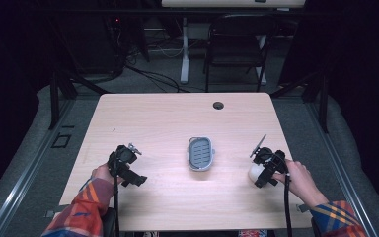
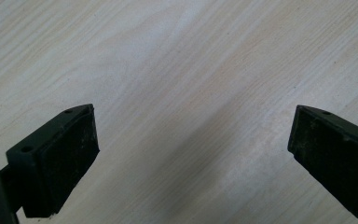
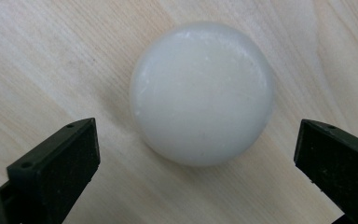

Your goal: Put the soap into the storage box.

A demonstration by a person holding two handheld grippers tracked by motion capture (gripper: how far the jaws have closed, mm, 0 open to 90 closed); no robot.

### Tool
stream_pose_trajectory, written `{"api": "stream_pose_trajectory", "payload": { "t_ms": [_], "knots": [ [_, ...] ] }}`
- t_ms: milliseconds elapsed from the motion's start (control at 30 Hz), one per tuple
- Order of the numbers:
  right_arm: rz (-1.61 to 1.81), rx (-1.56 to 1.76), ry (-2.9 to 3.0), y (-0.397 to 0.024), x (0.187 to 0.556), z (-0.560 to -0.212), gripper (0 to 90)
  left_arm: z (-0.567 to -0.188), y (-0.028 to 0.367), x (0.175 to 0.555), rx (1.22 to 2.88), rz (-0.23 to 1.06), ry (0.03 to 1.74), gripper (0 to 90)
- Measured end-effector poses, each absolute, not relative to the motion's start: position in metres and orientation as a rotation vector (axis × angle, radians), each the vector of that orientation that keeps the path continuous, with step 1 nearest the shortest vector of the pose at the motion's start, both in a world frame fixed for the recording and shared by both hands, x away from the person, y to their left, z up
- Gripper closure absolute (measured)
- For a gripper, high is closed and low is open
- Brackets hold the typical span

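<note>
The right gripper (image 3: 196, 172) stands nearest its own camera, its black jaws spread wide and released, one at each lower corner of the right gripper view. Between and just beyond them lies a round white soap (image 3: 203, 93), flat on the pale wood worktop (image 3: 37, 56), touching neither jaw. In the high view the same soap (image 1: 254, 172) shows as a white patch just under the right gripper (image 1: 265, 173), near the worktop's right edge, with the person's right hand (image 1: 296, 178) behind the gripper and a black cable trailing toward the bottom.

The left gripper (image 2: 193, 154) is likewise released, its jaws far apart over bare wood grain (image 2: 182, 70) with nothing between them. In the high view the left gripper (image 1: 126, 165) sits over the left part of the worktop, held by the left hand (image 1: 101, 174), whose plaid sleeve (image 1: 81, 210) comes in from the bottom.

Between the two grippers, well apart from each, a grey oval soap dish (image 1: 201, 153) rests on the worktop (image 1: 177, 113) near its middle. A small round hole (image 1: 218, 105) lies near the far edge. Beyond the worktop a dark folding chair (image 1: 237, 47) stands on the floor.
</note>
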State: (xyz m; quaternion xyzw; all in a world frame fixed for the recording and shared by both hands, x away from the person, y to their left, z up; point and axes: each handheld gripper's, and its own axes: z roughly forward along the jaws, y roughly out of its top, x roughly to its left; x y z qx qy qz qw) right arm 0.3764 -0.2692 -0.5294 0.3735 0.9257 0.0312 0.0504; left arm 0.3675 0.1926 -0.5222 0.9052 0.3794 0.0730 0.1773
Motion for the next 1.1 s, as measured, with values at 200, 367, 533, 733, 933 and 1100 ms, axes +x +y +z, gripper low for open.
{"api": "stream_pose_trajectory", "payload": {
  "t_ms": [200, 367, 533, 733, 933, 1100],
  "knots": [
    [0.045, 1.066, 2.888, -0.262, 0.386, -0.529, 0.0, -0.522, 0.193, 0.368, 2.564, 0.202, 1.071, 1.3],
    [0.029, 1.036, 2.905, -0.257, 0.391, -0.533, 0.0, -0.522, 0.193, 0.368, 2.562, 0.194, 1.064, 0.7],
    [0.005, 1.036, 2.916, -0.255, 0.395, -0.535, 0.0, -0.522, 0.193, 0.368, 2.563, 0.194, 1.063, 0.7],
    [0.006, 1.034, 2.916, -0.253, 0.398, -0.537, 0.0, -0.523, 0.193, 0.368, 2.564, 0.192, 1.067, 0.7],
    [-0.016, 1.050, 2.905, -0.252, 0.401, -0.539, 2.7, -0.523, 0.193, 0.368, 2.563, 0.190, 1.066, 0.7],
    [-0.036, 1.047, 2.923, -0.251, 0.403, -0.540, 14.1, -0.523, 0.193, 0.368, 2.564, 0.189, 1.067, 0.7]
  ]
}}
